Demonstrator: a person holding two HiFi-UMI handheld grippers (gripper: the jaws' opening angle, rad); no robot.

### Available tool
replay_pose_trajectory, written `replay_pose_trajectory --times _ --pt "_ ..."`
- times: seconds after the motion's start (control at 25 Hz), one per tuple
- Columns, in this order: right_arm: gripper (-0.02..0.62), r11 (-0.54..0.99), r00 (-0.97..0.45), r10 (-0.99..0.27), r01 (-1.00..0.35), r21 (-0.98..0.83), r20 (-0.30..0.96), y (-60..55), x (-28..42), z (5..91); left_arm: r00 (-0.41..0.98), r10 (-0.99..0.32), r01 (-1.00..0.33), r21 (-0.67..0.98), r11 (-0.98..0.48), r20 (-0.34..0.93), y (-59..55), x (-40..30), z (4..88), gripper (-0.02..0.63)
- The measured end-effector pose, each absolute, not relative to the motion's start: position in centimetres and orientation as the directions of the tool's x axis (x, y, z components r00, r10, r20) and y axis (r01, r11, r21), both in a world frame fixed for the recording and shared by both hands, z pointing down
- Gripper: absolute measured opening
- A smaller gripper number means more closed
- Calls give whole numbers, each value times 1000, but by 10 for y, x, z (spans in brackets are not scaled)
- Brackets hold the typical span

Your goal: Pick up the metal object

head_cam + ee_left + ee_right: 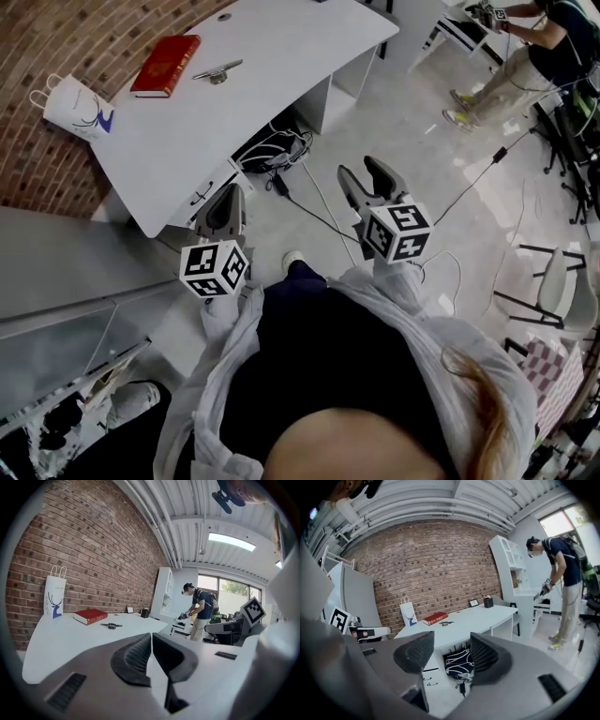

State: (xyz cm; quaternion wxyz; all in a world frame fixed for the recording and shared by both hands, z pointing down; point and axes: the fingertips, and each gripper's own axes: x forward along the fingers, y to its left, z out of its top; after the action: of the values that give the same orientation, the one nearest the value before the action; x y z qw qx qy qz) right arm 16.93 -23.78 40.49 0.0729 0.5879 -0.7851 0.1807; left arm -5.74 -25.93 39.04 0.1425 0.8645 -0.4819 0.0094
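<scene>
Metal object, slim and silvery (217, 72), lies on the white counter (281, 56), at 11 o'clock from both tools and well apart from them. Nearest, the left hand-held gripper (225, 208) has its jaws pressed together, and the right hand-held gripper (362, 176) stands wide and empty. A black bag (277, 150) sits under the counter between. A red hardcover book (166, 65) lies at the object's 9 o'clock, with a white paper bag (75, 108) beyond.

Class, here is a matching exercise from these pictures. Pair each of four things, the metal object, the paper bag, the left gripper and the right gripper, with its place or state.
Column one:
1. metal object
2. paper bag
3. left gripper
4. right gripper

Column two:
A. jaws apart, nothing between them
B. lying flat beside the red book
C. jaws together
D. standing upright at the end of the desk

Pairs: 1-B, 2-D, 3-C, 4-A
</scene>
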Motion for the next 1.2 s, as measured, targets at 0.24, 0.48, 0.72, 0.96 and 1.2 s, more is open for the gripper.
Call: replay_pose_trajectory --times 0.24,0.48,0.72,0.96,1.2 --pt "238 285 -335 -887 -939 -192 318 -276 127 409 533 -831 -840 222 -496 162 -289 -84 397 26" --pt "238 296 -350 -857 -935 -193 378 -279 107 427 512 -834 -849 272 -454 208 -292 -109 422 26" --pt "238 333 -378 -824 -926 -179 421 -301 91 444 481 -846 -861 309 -405 231 -301 -124 442 26" --pt "238 385 -420 -803 -907 -171 422 -361 73 448 439 -870 -879 307 -364 224 -348 -143 443 26" --pt "238 423 -453 -780 -890 -170 432 -442 60 449 412 -879 -892 303 -335 242 -423 -153 444 26"
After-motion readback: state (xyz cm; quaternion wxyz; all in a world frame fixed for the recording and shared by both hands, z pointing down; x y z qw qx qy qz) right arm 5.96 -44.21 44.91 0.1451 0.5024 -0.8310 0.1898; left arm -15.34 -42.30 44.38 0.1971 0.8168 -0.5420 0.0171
